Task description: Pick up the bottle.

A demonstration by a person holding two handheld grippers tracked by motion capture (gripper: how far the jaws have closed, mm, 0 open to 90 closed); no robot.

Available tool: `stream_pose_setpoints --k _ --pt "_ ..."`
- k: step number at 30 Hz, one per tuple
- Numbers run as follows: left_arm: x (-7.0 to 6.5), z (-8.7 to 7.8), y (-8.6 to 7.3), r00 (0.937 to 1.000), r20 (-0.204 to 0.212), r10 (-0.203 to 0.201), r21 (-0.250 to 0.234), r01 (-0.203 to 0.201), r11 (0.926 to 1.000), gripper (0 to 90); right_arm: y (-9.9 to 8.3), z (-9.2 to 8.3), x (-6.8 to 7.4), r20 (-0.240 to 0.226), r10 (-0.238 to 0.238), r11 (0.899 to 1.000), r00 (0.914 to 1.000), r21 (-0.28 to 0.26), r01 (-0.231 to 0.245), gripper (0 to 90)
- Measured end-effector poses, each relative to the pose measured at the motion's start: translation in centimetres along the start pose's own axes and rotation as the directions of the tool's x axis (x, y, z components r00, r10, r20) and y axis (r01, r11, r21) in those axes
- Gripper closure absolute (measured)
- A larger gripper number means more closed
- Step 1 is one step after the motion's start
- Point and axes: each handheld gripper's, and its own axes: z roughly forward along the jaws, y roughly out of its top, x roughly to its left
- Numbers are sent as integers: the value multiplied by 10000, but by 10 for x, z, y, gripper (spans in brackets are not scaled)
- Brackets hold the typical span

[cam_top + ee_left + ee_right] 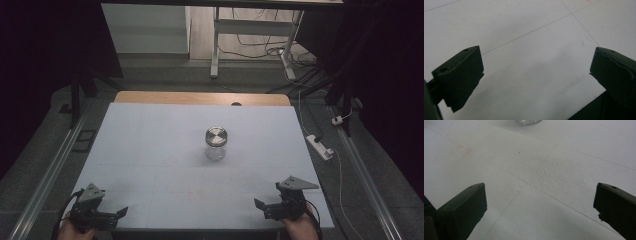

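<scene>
Holding one claw in each hand, you have both at the near edge of the tabletop [150,150], well apart from each other.

Left claw [120,212]: it sits at the near left corner, pointing toward the right along the edge. In the left gripper view [536,75] its two black jaws stand wide apart with nothing between them, over bare white surface crossed by thin seam lines. Your left hand [70,231] shows at the bottom edge of the high view.

Jar [216,144]: it stands upright near the middle of the tabletop, well apart from both claws and roughly between them, farther from you. It is clear glass with a round metal lid [216,135] seated on top. In the right gripper view the jar's base [529,122] shows at the top edge, far ahead of the jaws.

Right claw [260,206]: it sits at the near right corner, pointing left and slightly inward. In the right gripper view [540,202] its jaws are spread wide and hold nothing; a faint red mark [461,150] lies on the surface ahead to the left. Your right hand [300,229] grips it from below.
</scene>
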Motion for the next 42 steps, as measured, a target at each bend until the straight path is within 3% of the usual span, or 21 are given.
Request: stream_pose_setpoints --k 5,11,14,21,32,42 --pt "-1 1 0 10000 18 57 86 -58 9999 0 7 -2 4 -8 -339 9990 9994 -296 339 0" --pt "0 1 1 9996 264 110 146 -114 9998 0 9 0 5 -28 -491 9985 9988 -243 490 0" --pt "0 1 1 9997 195 112 128 -114 9999 0 11 0 6 -58 -626 9975 9980 -339 624 0" --pt "-1 -1 0 9996 233 165 40 -166 9999 0 14 6 6 -384 -742 9970 9965 -256 732 0" --pt "1 -2 -2 9975 664 244 -223 -229 9995 1 26 15 12 -746 -1171 9927 9903 -368 1146 0" --pt "3 -4 -3 9969 782 36 -402 -5 9992 4 36 27 15 -1042 -1276 9917 9863 -303 1251 0"
